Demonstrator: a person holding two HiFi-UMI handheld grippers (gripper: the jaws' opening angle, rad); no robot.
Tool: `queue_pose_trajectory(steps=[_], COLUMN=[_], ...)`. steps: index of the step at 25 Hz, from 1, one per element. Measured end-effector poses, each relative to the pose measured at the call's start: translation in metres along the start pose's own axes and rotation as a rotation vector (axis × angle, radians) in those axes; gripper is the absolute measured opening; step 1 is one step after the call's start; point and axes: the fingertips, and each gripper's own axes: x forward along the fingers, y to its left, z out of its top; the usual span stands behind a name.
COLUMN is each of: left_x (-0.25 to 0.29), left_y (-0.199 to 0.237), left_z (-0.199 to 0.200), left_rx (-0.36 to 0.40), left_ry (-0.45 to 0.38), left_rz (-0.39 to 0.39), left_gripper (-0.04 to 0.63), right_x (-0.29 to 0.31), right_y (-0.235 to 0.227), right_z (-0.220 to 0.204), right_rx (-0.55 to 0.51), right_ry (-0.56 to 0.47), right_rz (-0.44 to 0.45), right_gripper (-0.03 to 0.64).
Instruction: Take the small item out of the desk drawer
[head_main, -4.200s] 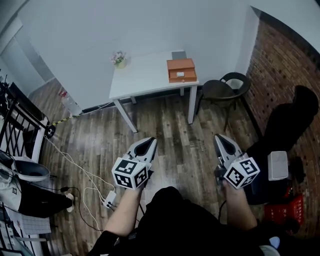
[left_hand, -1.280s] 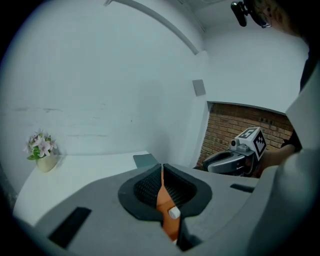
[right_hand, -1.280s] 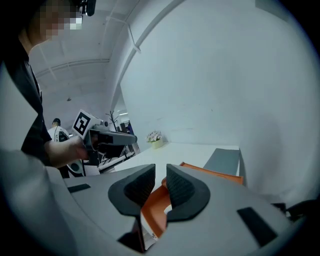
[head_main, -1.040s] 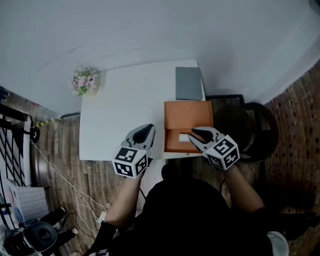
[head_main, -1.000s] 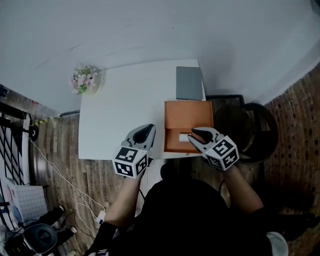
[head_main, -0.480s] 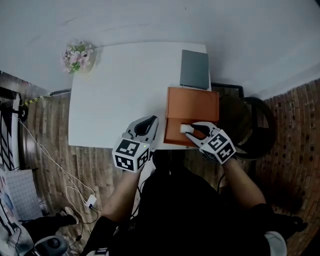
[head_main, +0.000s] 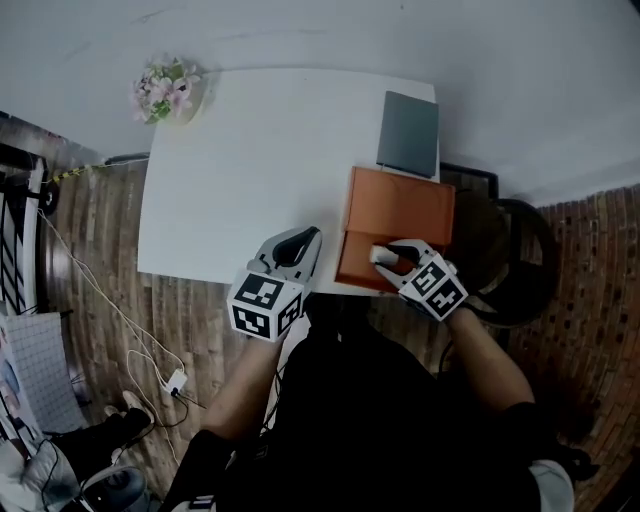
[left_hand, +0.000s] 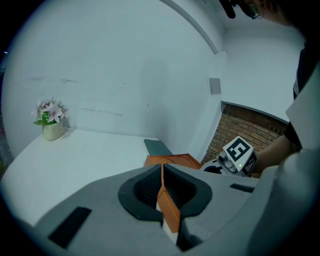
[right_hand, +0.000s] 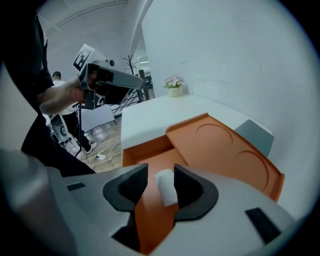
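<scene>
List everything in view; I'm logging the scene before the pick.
table: 1, white, against wall
box: 1, orange, table's right end
drawer: 1, orange, pulled out of box
item: 1, white, in drawer
pad: 1, grey, behind box
flower pot: 1, pink blooms, table's far-left corner
chair: 1, dark, right of table
power strip: 1, white, floor, left
left hand-held gripper: 1, grey, shut, empty, table's near edge
right hand-held gripper: 1, grey, jaws just opening, astride item, not pressing

small item (right_hand: 167, 188) in drawer (head_main: 358, 268), flowerpot (head_main: 165, 88) far left on table (head_main: 250, 160)
</scene>
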Motion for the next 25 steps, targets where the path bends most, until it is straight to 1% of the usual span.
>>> queue_pose_trajectory(steps=[6, 10, 14, 16, 19, 22, 25], left_x=[-0.003, -0.008, -0.011, -0.014, -0.017, -0.019, -0.020], left_y=[0.006, 0.009, 0.012, 0.011, 0.011, 0.013, 0.015], left_z=[-0.003, -0.007, -0.011, -0.013, -0.017, -0.023, -0.030], left_rx=[-0.012, -0.019, -0.027, -0.029, -0.032, -0.039, -0.047], left_ry=[0.006, 0.009, 0.007, 0.007, 0.010, 0.013, 0.018], left_rz=[0.010, 0.016, 0.017, 0.012, 0.006, 0.000, -0.006], left_gripper=[0.021, 0.021, 0.021, 0.021, 0.021, 0.021, 0.021], right_x=[0.022, 0.030, 0.033, 0.033, 0.036, 0.042, 0.047], right_y=[-0.002, -0.003, -0.004, -0.004, -0.004, -0.001, 0.001], right_z=[-0.013, -0.019, -0.021, -0.023, -0.025, -0.029, -0.036], right_rx=[-0.104, -0.094, -0.084, -0.096, -0.140, -0.159, -0.157], right_ry=[0.096, 0.140, 0.156, 0.173, 0.205, 0.236, 0.269], right_rz=[0.002, 0.007, -0.013, -0.030, -0.054, -0.049, -0.048], right_gripper=[0.169, 0.173, 0.173, 0.173, 0.175, 0.195, 0.196])
